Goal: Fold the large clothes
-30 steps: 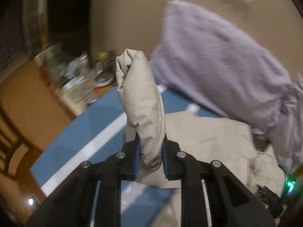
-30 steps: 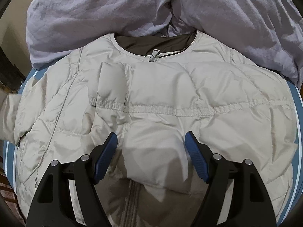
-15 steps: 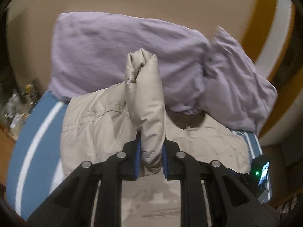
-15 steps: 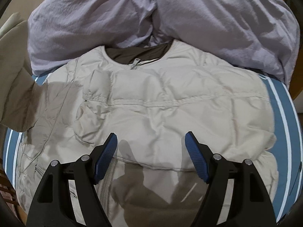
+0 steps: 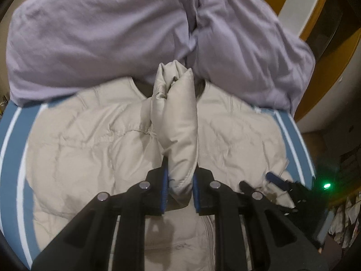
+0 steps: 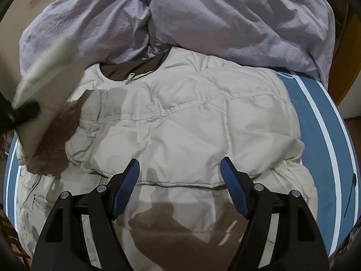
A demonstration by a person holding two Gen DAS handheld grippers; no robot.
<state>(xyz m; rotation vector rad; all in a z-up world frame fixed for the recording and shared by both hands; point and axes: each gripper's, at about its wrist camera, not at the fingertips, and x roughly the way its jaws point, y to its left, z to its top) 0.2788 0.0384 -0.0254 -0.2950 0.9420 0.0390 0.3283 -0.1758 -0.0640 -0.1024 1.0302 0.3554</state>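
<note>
Sleeve [image 5: 180, 135] now over jacket [image 5: 90, 146], gripper-pinched [image 5: 179, 194]

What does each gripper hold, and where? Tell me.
The left gripper pinches the jacket by its sleeve end. The right gripper holds nothing, jaws open.

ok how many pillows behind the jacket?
2. Left pillow and right pillow lie side by side along the far edge, meeting above the collar. Any others behind them would be hidden.
</note>
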